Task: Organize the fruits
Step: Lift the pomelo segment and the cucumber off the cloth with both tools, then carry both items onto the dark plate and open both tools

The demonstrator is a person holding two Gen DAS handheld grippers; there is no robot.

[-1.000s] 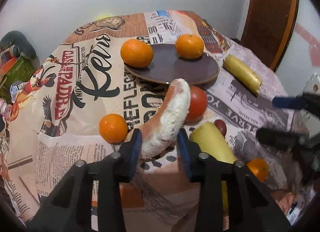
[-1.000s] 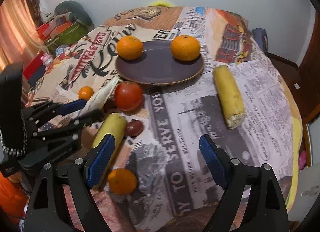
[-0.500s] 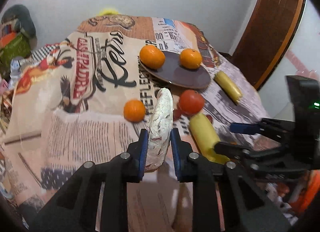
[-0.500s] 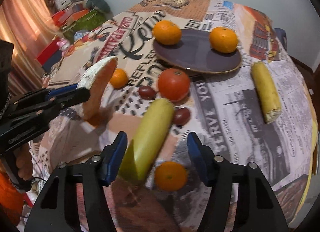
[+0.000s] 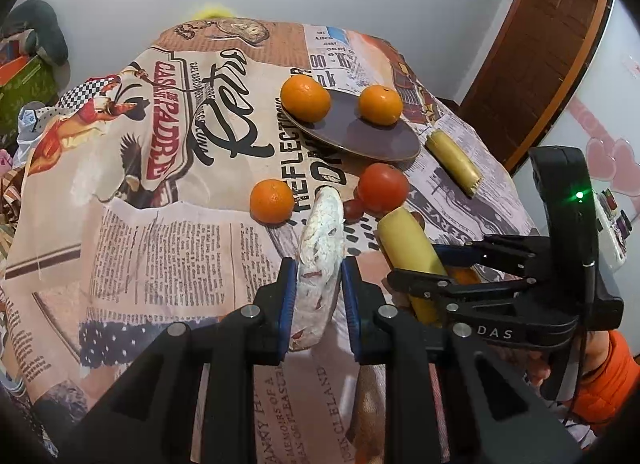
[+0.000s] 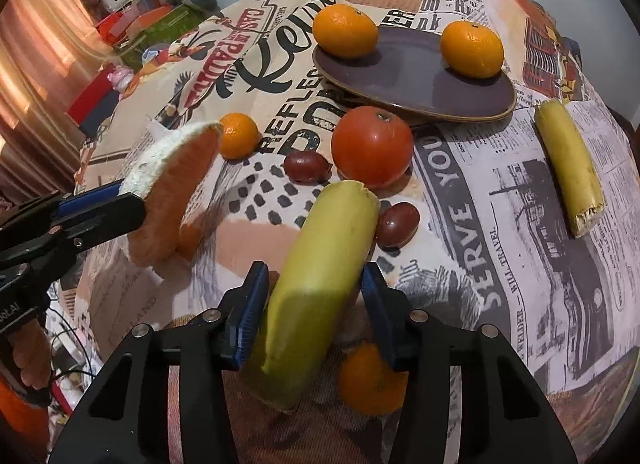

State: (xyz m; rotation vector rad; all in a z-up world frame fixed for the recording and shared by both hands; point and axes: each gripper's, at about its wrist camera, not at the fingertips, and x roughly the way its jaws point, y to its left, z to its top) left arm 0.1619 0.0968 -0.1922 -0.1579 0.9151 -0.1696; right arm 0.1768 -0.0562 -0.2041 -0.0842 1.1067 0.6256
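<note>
A white-walled room held a desk (image 6: pixel 520 192) under newspaper-print cloth. At twelve o'clock sat the purple plate (image 6: pixel 412 76), bare between two oranges (image 6: pixel 345 35). The right tool (image 6: pixel 314 304), its jaws just closing, bracketed a yellow banana (image 6: pixel 320 272); I couldn't tell whether the pads pressed yet. The left tool (image 5: pixel 318 296) gripped a pale fruit slice (image 5: pixel 322 248). Judged step: pickup; next, lift clear and carry plateward, over the tomato (image 6: pixel 372 146) and grapes (image 6: pixel 306 167).

Black tongs (image 5: pixel 318 298), blue pads, silver screws, white "DAS" lettering, perhaps an orange sleeve (image 5: pixel 608 376).
</note>
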